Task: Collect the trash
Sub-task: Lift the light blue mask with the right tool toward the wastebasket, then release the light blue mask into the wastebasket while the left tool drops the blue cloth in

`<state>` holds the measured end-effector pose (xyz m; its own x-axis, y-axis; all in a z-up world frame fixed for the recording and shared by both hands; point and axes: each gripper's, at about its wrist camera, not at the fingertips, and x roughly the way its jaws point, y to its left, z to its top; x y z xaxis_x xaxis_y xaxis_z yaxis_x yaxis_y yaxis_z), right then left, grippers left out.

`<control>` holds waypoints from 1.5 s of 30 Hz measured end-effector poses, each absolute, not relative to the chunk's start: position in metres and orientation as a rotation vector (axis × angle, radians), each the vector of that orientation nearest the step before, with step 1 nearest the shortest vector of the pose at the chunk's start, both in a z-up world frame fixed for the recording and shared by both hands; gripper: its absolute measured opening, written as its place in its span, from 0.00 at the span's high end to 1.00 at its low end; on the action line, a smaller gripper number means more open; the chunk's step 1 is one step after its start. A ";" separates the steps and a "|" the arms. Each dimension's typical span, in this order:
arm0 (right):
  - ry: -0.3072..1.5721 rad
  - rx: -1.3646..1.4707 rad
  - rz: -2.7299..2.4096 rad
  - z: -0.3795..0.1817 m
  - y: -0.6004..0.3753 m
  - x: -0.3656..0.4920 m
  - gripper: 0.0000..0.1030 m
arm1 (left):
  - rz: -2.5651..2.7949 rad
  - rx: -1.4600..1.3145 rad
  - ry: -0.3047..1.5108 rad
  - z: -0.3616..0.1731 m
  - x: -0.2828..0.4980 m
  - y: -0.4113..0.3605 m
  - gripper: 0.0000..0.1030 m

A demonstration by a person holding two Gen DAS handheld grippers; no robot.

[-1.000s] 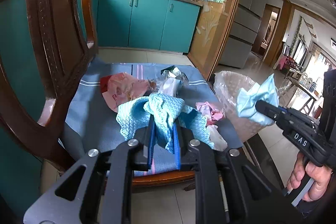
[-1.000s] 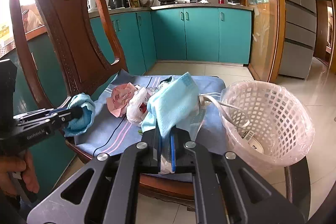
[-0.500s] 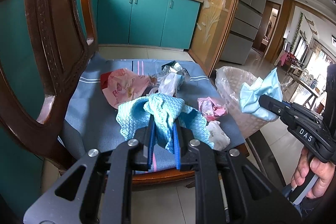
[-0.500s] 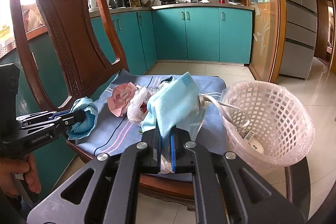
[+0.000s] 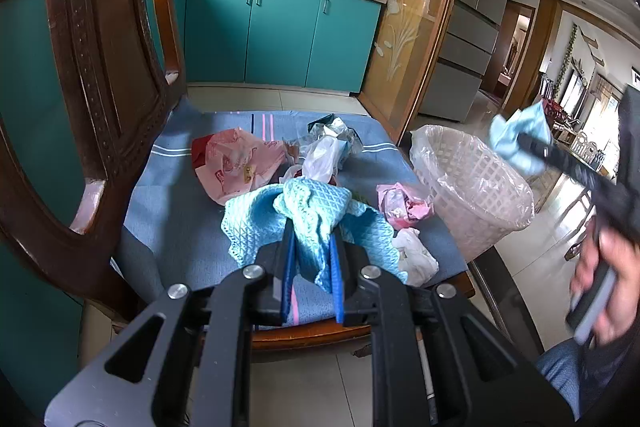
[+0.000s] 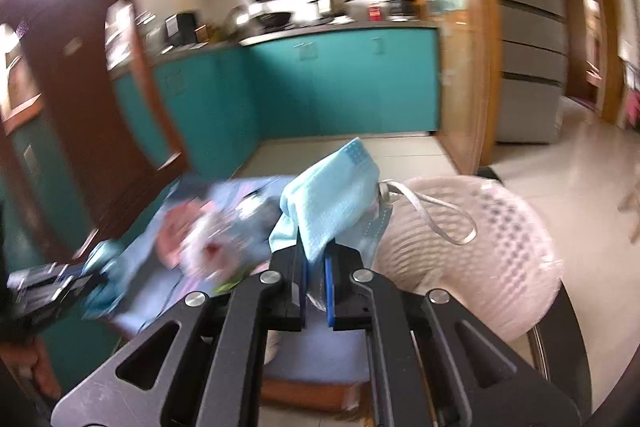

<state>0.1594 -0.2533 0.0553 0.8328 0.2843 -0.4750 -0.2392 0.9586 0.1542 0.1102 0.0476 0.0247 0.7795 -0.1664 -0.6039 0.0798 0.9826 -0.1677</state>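
Note:
In the left wrist view my left gripper is shut on a teal waffle cloth just above the blue chair cushion. Loose trash lies on the cushion: a pink plastic bag, a clear plastic bag, a crumpled pink wrapper and a white tissue. My right gripper is shut on a light blue face mask whose white ear loop dangles toward the lined white basket. From the left, the mask hangs above the basket's right rim.
The dark wooden chair back rises close on the left. Teal kitchen cabinets and a glass-fronted wooden door stand behind. Tiled floor lies to the right of the basket. A hand holds the right gripper's handle.
My right gripper has swung right and slightly up with the mask, from beside the basket to over its far rim, and its view is now blurred. The left gripper has stayed still.

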 end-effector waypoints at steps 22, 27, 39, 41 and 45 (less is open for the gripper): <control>0.398 0.343 -0.034 0.056 -0.377 0.164 0.05 | -0.393 -0.009 0.709 0.030 0.159 -0.097 0.84; 0.401 0.372 -0.069 0.055 -0.390 0.164 0.05 | -0.485 0.018 0.670 0.057 0.217 -0.174 0.67; 0.417 0.335 -0.011 0.056 -0.369 0.162 0.05 | -0.289 -0.004 0.663 0.046 0.187 -0.107 0.08; 0.424 0.314 0.013 0.056 -0.356 0.161 0.05 | -0.251 -0.014 0.652 0.047 0.162 -0.074 0.06; 0.436 0.271 0.056 0.055 -0.332 0.157 0.05 | -0.174 -0.055 0.648 0.045 0.126 -0.010 0.04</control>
